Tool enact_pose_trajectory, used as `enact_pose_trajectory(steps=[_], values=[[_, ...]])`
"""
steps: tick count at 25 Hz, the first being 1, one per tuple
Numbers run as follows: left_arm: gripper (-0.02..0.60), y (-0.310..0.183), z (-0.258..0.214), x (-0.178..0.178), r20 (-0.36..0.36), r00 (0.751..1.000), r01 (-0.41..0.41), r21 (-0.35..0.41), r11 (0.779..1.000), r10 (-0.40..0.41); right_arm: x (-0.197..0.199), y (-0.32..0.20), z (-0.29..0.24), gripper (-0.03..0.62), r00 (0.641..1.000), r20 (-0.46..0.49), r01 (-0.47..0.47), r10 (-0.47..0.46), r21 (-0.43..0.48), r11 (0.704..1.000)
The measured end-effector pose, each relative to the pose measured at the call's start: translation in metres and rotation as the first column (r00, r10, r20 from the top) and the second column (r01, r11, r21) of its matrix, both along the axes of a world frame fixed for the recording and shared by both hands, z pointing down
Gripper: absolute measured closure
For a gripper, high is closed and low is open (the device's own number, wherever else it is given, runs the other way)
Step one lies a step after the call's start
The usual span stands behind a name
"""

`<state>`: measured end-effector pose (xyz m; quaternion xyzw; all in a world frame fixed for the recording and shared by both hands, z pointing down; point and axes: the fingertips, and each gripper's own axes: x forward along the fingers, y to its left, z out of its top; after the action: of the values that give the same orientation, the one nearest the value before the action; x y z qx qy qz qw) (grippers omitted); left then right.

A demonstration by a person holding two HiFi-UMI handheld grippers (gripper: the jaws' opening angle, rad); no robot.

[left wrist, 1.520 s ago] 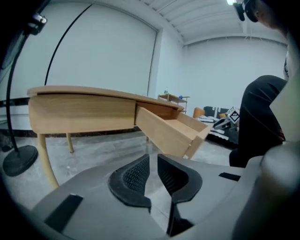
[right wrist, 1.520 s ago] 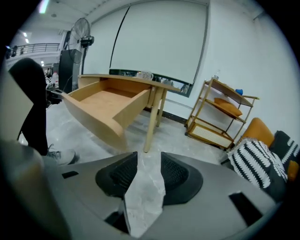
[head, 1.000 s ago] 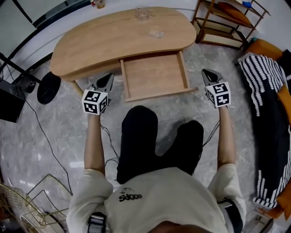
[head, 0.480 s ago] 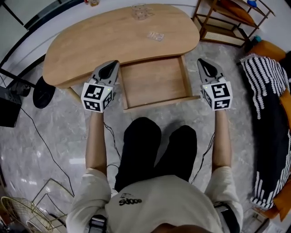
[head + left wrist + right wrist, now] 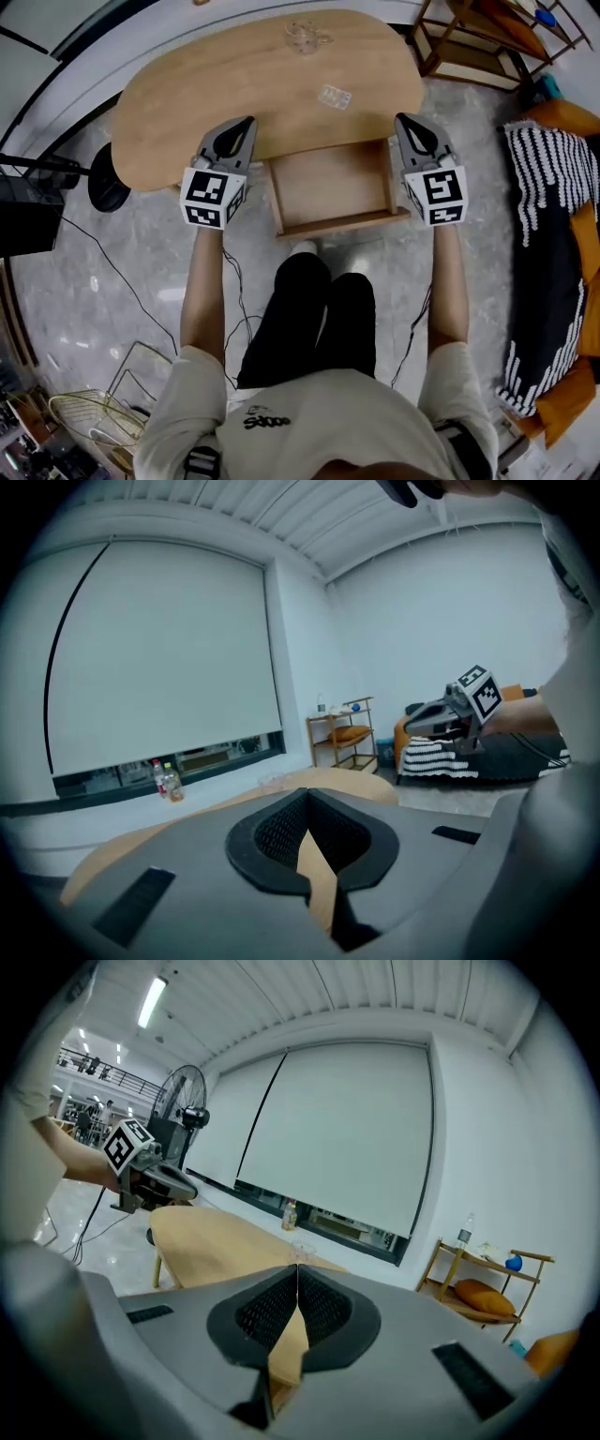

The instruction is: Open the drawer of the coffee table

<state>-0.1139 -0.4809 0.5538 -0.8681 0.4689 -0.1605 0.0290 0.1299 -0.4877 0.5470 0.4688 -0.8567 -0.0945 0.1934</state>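
Standing behind the person, I see both tongs held up in the air, one on each side of the drawer [image 5: 333, 180]. It is pulled out from under the desk [image 5: 234, 75] and lies between them and lower, its wooden bottom bare. The left tongs [image 5: 246, 123] and the right tongs [image 5: 405, 120] are both closed tight with nothing between the jaws, and neither touches the drawer or the desk. I think they are kept apart like this because the opening is already done and no grip is needed. Beyond the tips, on the far part of the rounded wooden desk, stand a glass [image 5: 302, 36] and a small clear packet [image 5: 335, 96]. The floor [image 5: 112, 272] is grey marble with cables [image 5: 103, 272] across it. Right of the right tongs are a striped blanket [image 5: 553, 206] and a wooden rack [image 5: 478, 42], and left of the left tongs is a round black base [image 5: 108, 178].
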Motion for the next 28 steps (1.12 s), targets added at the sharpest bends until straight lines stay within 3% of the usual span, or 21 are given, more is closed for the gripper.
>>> enact_pose_trajectory(steps=[4, 13, 18, 22, 28], values=[[0.563, -0.010, -0.068, -0.014, 0.023, 1.000, 0.013, -0.030, 0.999, -0.012, 0.001, -0.008, -0.074, 0.586, 0.999, -0.034, 0.003, -0.004, -0.025, 1.000], [0.563, -0.035, -0.224, -0.017, 0.060, 0.998, -0.014, -0.023, 1.000, 0.015, 0.034, -0.014, -0.252, 0.588, 0.996, -0.053, -0.068, 0.067, -0.021, 0.997], [0.563, -0.036, -0.301, -0.019, 0.037, 0.999, 0.000, 0.002, 1.000, 0.000, 0.049, -0.002, -0.335, 0.588, 0.993, -0.068, -0.097, 0.097, 0.002, 0.995], [0.565, -0.015, -0.348, -0.029, 0.028, 0.999, 0.035, 0.022, 0.999, -0.036, 0.064, 0.019, -0.392, 0.588, 0.990, -0.050, -0.130, 0.132, 0.032, 0.991], [0.563, 0.050, -0.398, -0.029, 0.012, 0.999, 0.037, 0.057, 0.998, -0.037, 0.056, 0.080, -0.441, 0.588, 0.993, -0.068, -0.090, 0.094, 0.056, 0.994]])
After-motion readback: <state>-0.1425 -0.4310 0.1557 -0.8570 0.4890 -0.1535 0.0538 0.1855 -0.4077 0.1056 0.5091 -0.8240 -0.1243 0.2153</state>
